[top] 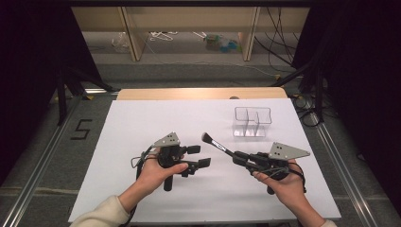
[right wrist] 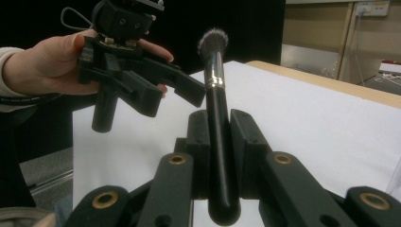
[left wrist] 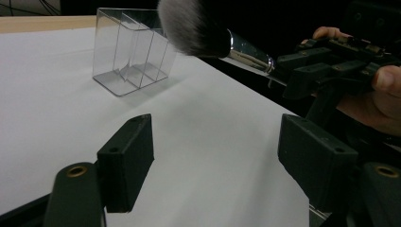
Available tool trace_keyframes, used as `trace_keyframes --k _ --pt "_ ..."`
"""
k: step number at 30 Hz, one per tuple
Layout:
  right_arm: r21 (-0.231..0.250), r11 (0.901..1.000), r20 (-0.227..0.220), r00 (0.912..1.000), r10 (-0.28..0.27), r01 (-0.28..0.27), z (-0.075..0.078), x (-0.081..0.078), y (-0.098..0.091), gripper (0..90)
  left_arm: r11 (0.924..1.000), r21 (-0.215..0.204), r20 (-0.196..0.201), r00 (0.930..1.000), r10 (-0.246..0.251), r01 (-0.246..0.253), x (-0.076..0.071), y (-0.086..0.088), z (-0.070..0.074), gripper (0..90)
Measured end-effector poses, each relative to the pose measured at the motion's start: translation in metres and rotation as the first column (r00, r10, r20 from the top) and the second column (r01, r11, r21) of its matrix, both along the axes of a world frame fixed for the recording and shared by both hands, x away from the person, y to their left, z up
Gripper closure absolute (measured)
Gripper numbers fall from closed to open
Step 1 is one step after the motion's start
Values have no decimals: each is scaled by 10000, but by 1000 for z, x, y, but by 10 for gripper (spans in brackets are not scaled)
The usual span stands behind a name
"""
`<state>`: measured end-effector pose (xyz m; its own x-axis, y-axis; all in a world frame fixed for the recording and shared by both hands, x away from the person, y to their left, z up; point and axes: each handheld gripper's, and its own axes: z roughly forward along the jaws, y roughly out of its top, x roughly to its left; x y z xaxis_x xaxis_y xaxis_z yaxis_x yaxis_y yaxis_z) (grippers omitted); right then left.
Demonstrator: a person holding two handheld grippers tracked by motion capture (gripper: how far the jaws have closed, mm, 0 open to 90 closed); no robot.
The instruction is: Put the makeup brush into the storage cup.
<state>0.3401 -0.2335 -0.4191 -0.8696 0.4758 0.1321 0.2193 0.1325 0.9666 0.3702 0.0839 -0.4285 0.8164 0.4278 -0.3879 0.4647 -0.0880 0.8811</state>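
Observation:
A black-handled makeup brush [top: 215, 143] with a grey-tipped head is clamped by its handle in my right gripper [top: 238, 157], which is shut on it. The brush head [left wrist: 191, 26] points up and left, off the table. In the right gripper view the brush [right wrist: 215, 90] runs straight out between the jaws of the right gripper [right wrist: 220, 137]. My left gripper [top: 201, 156] hovers just left of the brush with its jaws open and empty; in its own view the left gripper [left wrist: 215, 156] has only white table between its jaws. A clear divided organizer [top: 253, 122] stands behind the brush.
The white table sheet [top: 142, 123] has bare room on the left and at the front. A wooden table edge [top: 198, 93] runs along the back. Dark stands and cables flank both sides on the floor.

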Motion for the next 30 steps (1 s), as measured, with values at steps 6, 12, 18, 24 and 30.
trace_keyframes --k 6,12,18,24,30 --pt "-64 10000 -202 9998 60 -61 1 -1 2 795 9965 -801 -498 9986 185 -225 2 -8 1 306" --pt "-105 9999 37 10000 51 -50 1 0 3 795 9869 -1540 -813 9961 354 -476 5 -14 4 342" --pt "-126 9999 62 10000 5 -5 1 0 3 795 9792 -1945 -1011 9942 379 -572 5 -18 4 368" --pt "107 9999 -182 9998 20 -18 0 -1 6 795 9745 -2158 -1136 9928 379 -619 4 -24 2 411" --pt "133 9998 54 9999 -143 142 -1 -1 7 794 9664 -2480 -1197 9921 380 -670 3 -29 0 509"
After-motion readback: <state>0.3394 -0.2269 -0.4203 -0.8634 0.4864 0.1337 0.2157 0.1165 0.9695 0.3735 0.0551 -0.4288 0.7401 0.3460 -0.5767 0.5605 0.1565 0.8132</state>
